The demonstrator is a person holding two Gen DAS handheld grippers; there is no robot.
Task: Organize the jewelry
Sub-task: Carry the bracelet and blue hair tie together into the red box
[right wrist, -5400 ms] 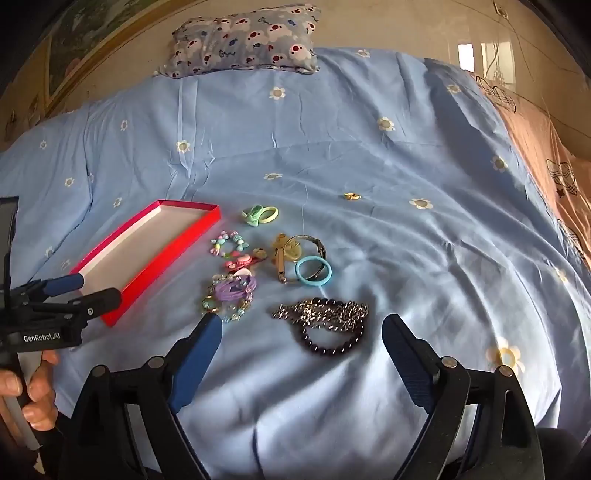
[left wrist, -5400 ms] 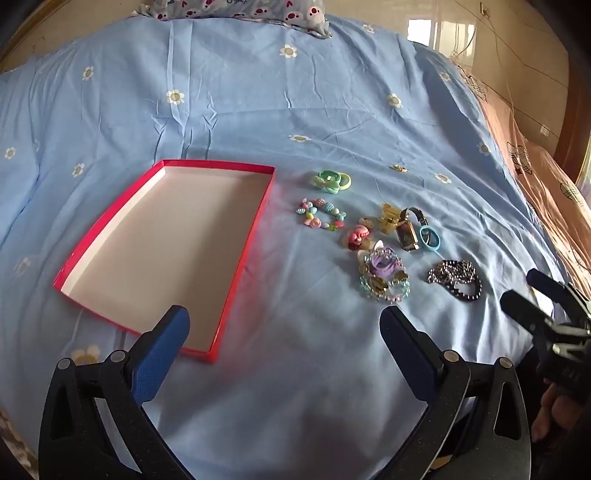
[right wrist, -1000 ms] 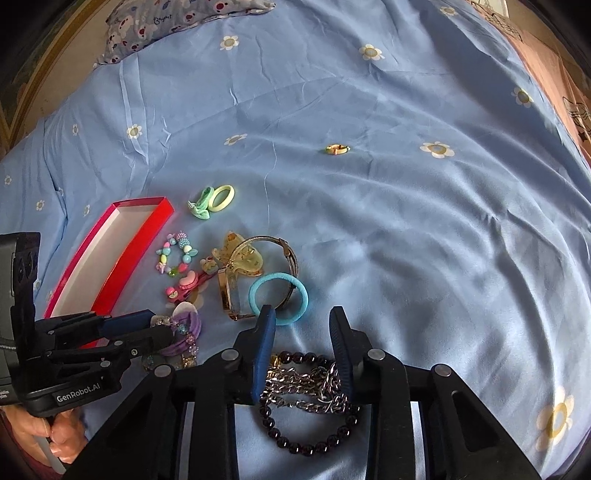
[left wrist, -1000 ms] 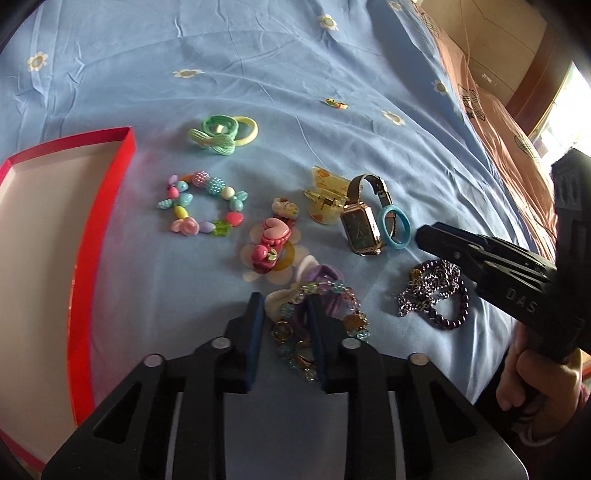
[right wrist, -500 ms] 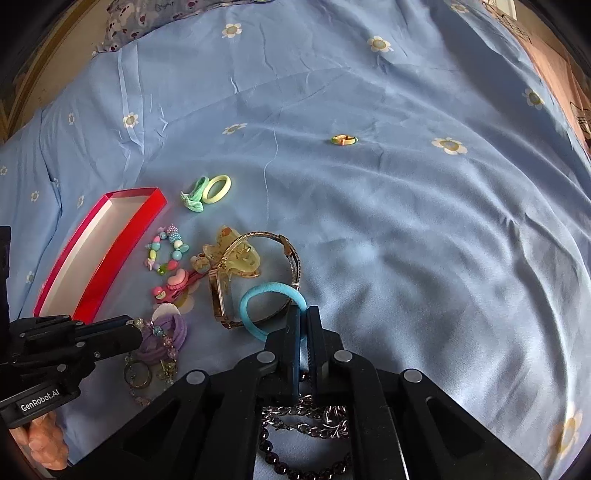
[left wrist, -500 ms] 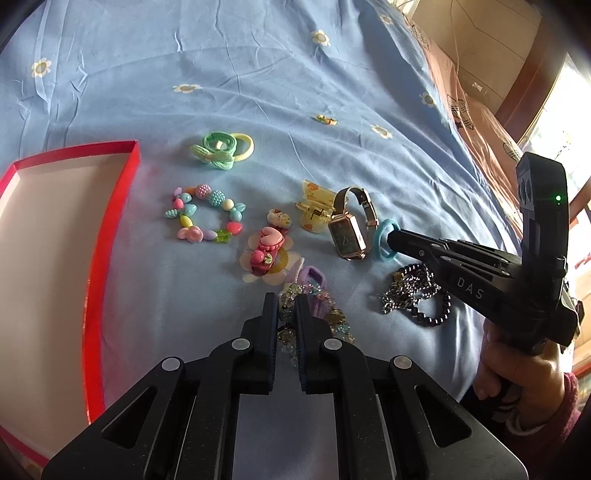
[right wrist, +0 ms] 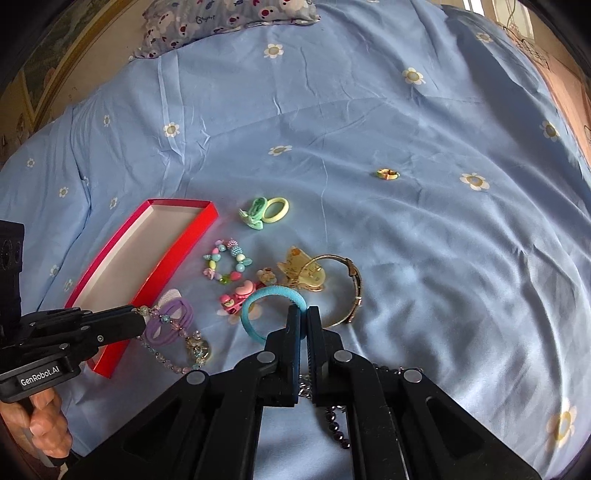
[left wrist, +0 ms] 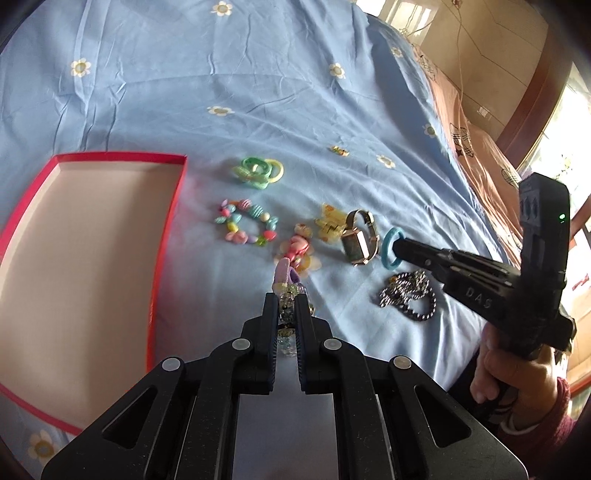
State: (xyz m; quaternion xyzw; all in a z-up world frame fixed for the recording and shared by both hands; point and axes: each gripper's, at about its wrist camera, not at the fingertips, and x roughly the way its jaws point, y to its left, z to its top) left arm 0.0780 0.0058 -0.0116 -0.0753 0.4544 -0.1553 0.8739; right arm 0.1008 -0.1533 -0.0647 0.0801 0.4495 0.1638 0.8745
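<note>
My left gripper [left wrist: 285, 300] is shut on a purple hair tie with a clear bead bracelet [left wrist: 285, 275] and holds it lifted; the bundle also shows in the right wrist view [right wrist: 171, 323]. My right gripper [right wrist: 303, 311] is shut on a blue hair tie [right wrist: 258, 301], lifted just above the sheet; the tie also shows in the left wrist view [left wrist: 388, 245]. The red tray [left wrist: 168, 236] lies open and bare at the left. On the sheet lie a pastel bead bracelet [left wrist: 245, 222], green and yellow hair ties [left wrist: 258, 171], a pink clip [left wrist: 295, 249], a yellow clip [left wrist: 328, 221], a gold watch [left wrist: 358, 240] and a chain with dark beads [left wrist: 408, 295].
A small ring [right wrist: 387, 173] lies alone further back on the blue flowered bedsheet [right wrist: 406, 240]. A patterned pillow [right wrist: 229, 16] sits at the head of the bed. A peach blanket [left wrist: 476, 147] lies along the right side.
Both grippers closed from open, the left on the purple tie and bead bracelet, the right on the blue hair tie. Both now lift their items off the sheet.
</note>
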